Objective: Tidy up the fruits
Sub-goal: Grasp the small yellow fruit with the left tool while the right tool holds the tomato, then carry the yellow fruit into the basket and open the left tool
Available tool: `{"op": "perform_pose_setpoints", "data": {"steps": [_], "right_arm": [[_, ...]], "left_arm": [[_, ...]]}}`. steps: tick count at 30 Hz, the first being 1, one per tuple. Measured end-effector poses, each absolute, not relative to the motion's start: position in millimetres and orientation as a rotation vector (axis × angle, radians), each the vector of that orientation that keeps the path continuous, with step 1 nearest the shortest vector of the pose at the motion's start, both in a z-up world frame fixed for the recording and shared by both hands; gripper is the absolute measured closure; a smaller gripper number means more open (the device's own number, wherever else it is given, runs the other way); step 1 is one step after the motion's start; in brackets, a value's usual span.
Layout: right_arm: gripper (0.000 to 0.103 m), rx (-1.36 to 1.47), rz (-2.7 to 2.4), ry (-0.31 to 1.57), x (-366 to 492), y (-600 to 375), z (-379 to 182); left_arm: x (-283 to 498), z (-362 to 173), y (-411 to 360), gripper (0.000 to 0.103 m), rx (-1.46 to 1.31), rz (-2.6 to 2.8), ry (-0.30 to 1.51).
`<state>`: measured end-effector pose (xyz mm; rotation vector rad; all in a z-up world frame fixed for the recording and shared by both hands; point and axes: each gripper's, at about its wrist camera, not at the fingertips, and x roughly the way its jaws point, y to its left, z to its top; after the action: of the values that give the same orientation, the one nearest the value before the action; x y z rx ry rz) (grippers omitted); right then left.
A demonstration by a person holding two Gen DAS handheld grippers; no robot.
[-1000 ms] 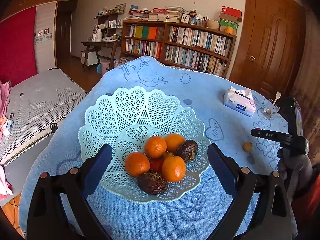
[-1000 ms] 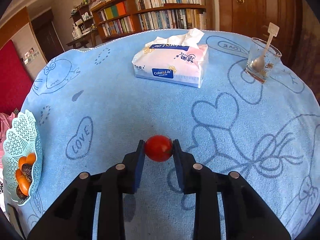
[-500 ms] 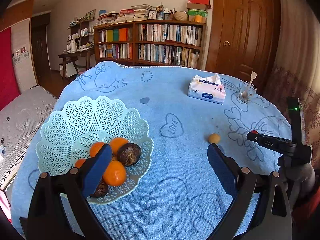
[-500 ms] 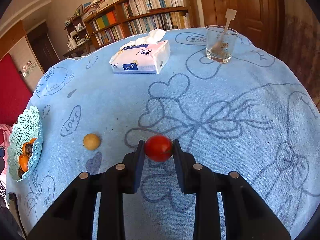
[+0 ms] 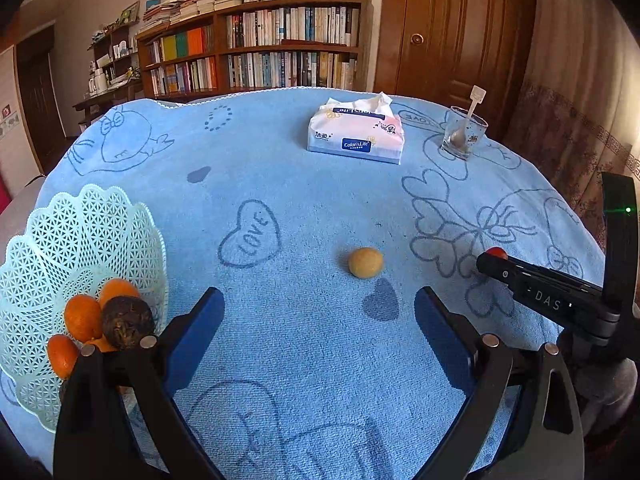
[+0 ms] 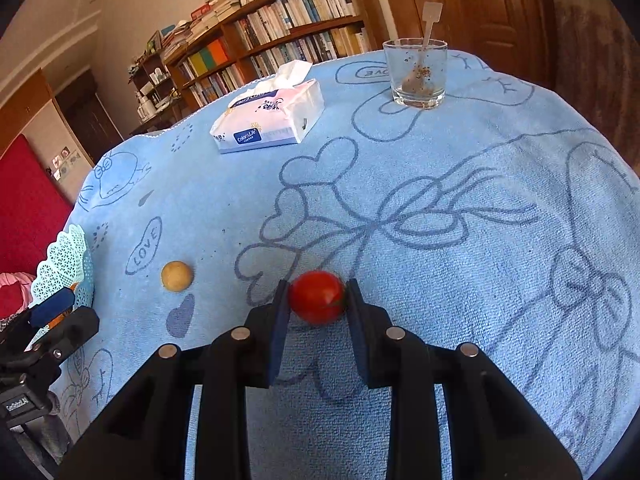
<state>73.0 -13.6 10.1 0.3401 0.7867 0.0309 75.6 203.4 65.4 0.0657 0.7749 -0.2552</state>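
Note:
My right gripper (image 6: 317, 300) is shut on a small red tomato (image 6: 317, 297), held just above the blue cloth; in the left wrist view the same gripper (image 5: 494, 258) shows at the right with a sliver of the tomato (image 5: 497, 251). A small tan round fruit (image 5: 365, 263) lies loose on the cloth, ahead of and between the fingers of my open left gripper (image 5: 318, 320), and also shows as the tan fruit (image 6: 176, 275). The pale green lattice basket (image 5: 76, 232) at the left holds several oranges (image 5: 83, 317) and a dark wrinkled fruit (image 5: 127, 322).
A tissue pack (image 5: 356, 134) and a glass with a spoon (image 5: 463, 136) stand at the far side of the round table under its blue towel cloth (image 5: 304, 360). Beyond are bookshelves (image 5: 260, 56) and a wooden door (image 5: 452, 24). A curtain hangs at the right.
The left gripper has swung right, from over the basket to facing the tan fruit. The right gripper, still shut on the tomato, has drawn back and to the right.

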Motion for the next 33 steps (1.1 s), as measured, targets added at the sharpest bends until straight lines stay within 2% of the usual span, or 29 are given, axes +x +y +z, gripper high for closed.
{"op": "perform_pose_setpoints", "data": {"steps": [3,7,17,21,24,33], "right_arm": [[0.075,0.354,0.035,0.786,73,-15,9],[0.075,0.360,0.040,0.798,74,-14,6],[0.075,0.364,0.041,0.798,74,-14,5],[0.075,0.361,0.040,0.799,74,-14,5],[0.075,0.360,0.040,0.799,74,-13,5],[0.075,0.359,0.040,0.799,74,-13,5]], "left_arm": [[88,56,192,0.010,0.083,-0.262,0.791],[103,41,180,0.019,0.086,-0.279,0.834],[128,20,156,0.048,0.085,-0.320,0.893],[131,20,155,0.065,0.085,-0.303,0.884],[131,20,157,0.073,0.078,-0.313,0.878],[115,25,165,0.074,0.056,-0.313,0.860]]}}
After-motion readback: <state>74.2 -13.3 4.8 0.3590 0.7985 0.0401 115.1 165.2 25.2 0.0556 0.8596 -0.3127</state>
